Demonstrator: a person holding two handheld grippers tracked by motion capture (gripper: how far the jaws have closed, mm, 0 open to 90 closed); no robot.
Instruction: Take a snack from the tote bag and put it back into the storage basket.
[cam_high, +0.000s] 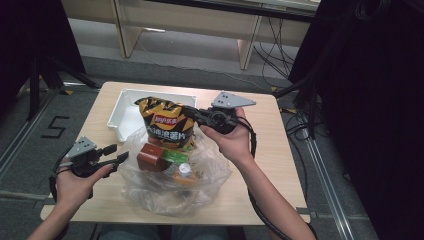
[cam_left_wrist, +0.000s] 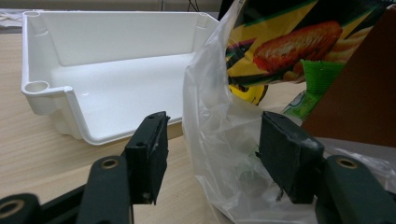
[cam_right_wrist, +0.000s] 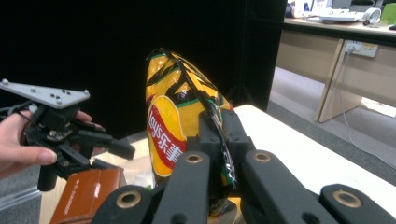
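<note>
The chip bag (cam_high: 165, 126) stands upright over the mouth of the clear plastic bag (cam_high: 172, 182) at the table's middle, and my right gripper (cam_right_wrist: 219, 140) pinches its edge with jaws pressed together. Just behind it sits the white tray (cam_high: 122, 112). A brown box (cam_high: 151, 157) lies in the plastic bag. My left gripper (cam_high: 114, 155), at the near left, has its jaws spread around the plastic bag's edge.

"Lay's" on chip bag (cam_right_wrist: 180, 126); floor "5" (cam_high: 55, 127)
</note>
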